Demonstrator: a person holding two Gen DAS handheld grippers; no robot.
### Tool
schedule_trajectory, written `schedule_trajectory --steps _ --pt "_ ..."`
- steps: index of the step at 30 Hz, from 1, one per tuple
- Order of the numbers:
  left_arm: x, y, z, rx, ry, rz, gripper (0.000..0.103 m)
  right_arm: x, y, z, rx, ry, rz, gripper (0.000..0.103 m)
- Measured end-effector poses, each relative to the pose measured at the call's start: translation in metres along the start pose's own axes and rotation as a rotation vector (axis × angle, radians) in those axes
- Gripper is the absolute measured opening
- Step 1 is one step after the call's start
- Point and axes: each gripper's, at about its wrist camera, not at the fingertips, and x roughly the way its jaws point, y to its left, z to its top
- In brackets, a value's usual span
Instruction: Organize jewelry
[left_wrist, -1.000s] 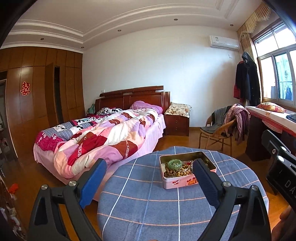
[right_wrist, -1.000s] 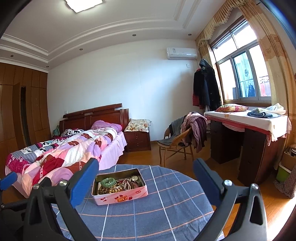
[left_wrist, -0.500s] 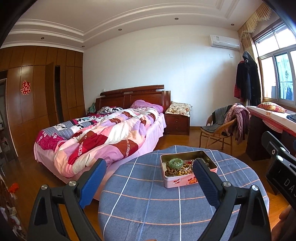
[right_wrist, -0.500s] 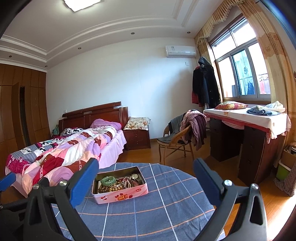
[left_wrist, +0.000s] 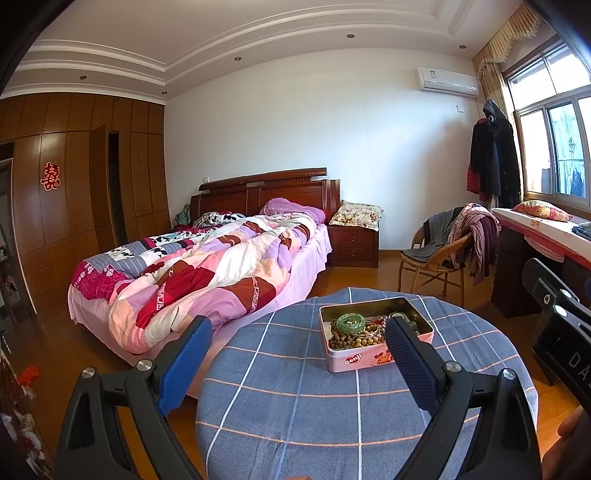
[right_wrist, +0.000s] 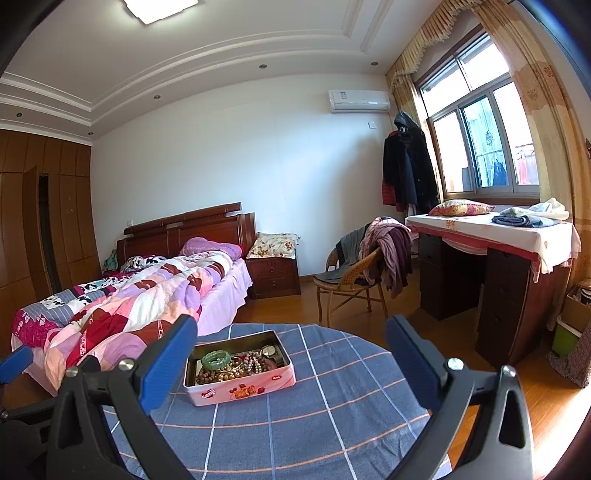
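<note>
Left wrist view: left gripper (left_wrist: 297, 341) spread, empty; pink tin (left_wrist: 373, 332) of jewelry right of centre on round checked table (left_wrist: 295, 406). Any pick wants one strand, not the tangle. Right wrist view: right gripper (right_wrist: 291, 341) spread, empty; tin lower centre, green bangle (right_wrist: 216, 359) atop beads; pieces beneath indistinct.

Both grippers are just hanging in the air, empty. The left gripper (left_wrist: 298, 334) has its blue-padded fingers (left_wrist: 186, 360) spread wide, and the right gripper (right_wrist: 291, 334) is splayed the same way, nothing between its pads.
</note>
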Motion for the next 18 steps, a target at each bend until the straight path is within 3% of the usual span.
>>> schedule_trajectory --steps 18 --pt "0.0002 -0.0005 -0.0007 -0.001 -0.001 -0.002 0.095 -0.0003 -0.0007 0.0 0.001 0.002 -0.001 0.103"
